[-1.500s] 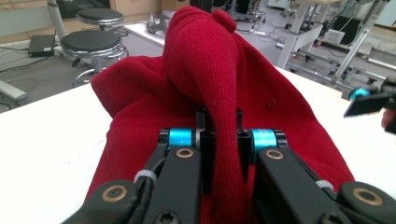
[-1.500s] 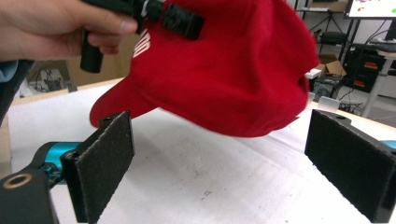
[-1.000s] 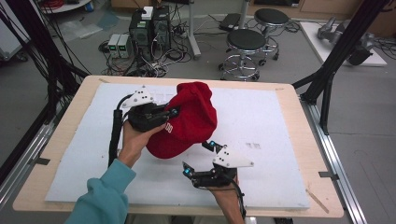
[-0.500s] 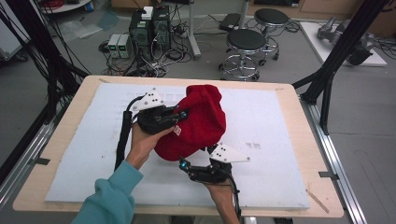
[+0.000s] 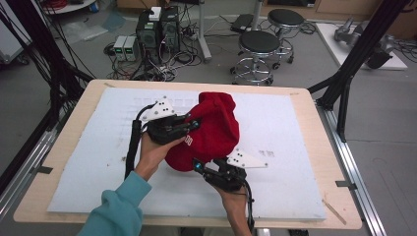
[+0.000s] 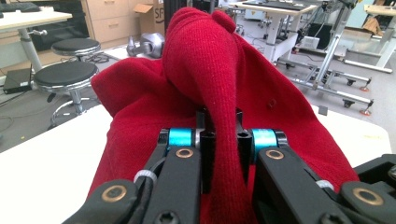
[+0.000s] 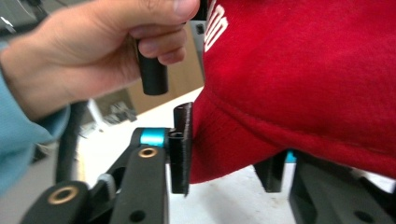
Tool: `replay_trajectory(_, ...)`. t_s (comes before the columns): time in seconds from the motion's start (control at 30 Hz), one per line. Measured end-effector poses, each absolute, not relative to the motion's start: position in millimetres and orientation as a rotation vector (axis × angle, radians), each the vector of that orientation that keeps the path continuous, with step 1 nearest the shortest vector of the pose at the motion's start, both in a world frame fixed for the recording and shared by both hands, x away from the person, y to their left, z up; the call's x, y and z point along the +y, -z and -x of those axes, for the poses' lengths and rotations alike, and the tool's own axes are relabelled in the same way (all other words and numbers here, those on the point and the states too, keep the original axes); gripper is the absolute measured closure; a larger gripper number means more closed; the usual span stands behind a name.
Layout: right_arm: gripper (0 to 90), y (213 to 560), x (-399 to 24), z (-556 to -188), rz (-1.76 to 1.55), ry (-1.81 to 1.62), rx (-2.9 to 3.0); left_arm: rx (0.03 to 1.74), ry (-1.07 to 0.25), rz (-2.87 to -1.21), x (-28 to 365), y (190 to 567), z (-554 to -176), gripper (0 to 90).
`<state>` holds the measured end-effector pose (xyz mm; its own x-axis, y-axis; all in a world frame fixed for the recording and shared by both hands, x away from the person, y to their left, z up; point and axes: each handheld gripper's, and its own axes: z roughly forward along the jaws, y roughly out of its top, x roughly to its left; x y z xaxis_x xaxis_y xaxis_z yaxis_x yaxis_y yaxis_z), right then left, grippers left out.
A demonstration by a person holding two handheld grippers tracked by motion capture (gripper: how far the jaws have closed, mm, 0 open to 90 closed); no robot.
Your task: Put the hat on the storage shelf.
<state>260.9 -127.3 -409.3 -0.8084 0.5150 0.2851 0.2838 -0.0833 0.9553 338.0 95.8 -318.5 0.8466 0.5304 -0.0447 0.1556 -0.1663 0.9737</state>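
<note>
**Red hat held up between my two claws**

My left claw [image 5: 193,123] is clamped tight on a fold of the red hat [image 5: 212,130]; in the left gripper view a ridge of the knit runs down between its jaws, which are pressed together on it. The hat hangs from that grip, lifted over the middle of the desk [image 5: 295,128], its crown bunched up toward the far side and white lettering showing on the side near my left hand [image 5: 153,151].

My right claw [image 5: 200,168] sits at the hat's lower edge, on the side nearest me. Its jaws have just been closing, and the hem lies between them. In the right gripper view the left jaw touches the red cloth at its edge, while the right jaw is partly hidden behind the drooping hem, so I cannot tell whether both pads are pressing on it. Beyond the jaws in that view, my left hand and its teal sleeve [image 7: 18,140] hold the other claw's black handle.
</note>
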Motion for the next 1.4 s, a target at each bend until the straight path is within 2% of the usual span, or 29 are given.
replay_trajectory(0.3,82.5,409.0,-133.0,-267.1,-0.952,-2.12,2.054,0.512,-0.35,-1.734,95.9,321.0,-337.7,85.5)
replay_trajectory(0.6,84.0,406.2,-132.9,-269.2,-0.954,-2.116,2.095,0.515,-0.344,-1.745,98.0,321.6,-339.1,84.7)
replay_trajectory(0.73,84.1,404.6,-132.0,-268.0,-0.936,-2.084,2.107,0.505,-0.354,-1.747,98.8,321.1,-337.9,81.3)
replay_trajectory(0.77,84.1,404.5,-131.7,-267.7,-0.931,-2.07,2.109,0.502,-0.365,-1.745,98.9,321.1,-337.3,77.9)
replay_trajectory(0.8,84.1,404.5,-131.2,-267.3,-0.928,-2.058,2.114,0.502,-0.365,-1.745,98.9,321.1,-337.3,70.7)
replay_trajectory(0.87,84.1,404.5,-130.7,-266.9,-0.93,-2.038,2.12,0.504,-0.386,-1.735,99.4,320.7,-336.4,47.8)
replay_trajectory(0.9,84.1,404.6,-130.2,-266.5,-0.923,-2.019,2.128,0.526,-0.398,-1.721,99.6,320.9,-336.4,47.8)
replay_trajectory(0.97,84.1,405.3,-129.4,-266.5,-0.921,-1.993,2.137,0.607,-0.433,-1.704,101.3,321.0,-337.5,17.6)
replay_trajectory(1.0,84.0,405.4,-129.1,-266.3,-0.923,-1.99,2.144,0.61,-0.416,-1.692,104.6,321.4,-338.7,11.3)
replay_trajectory(1.4,83.9,398.5,-131.4,-268.4,-0.885,-1.9,2.131,0.593,-0.457,-1.728,142.0,331.2,-331.2,11.4)
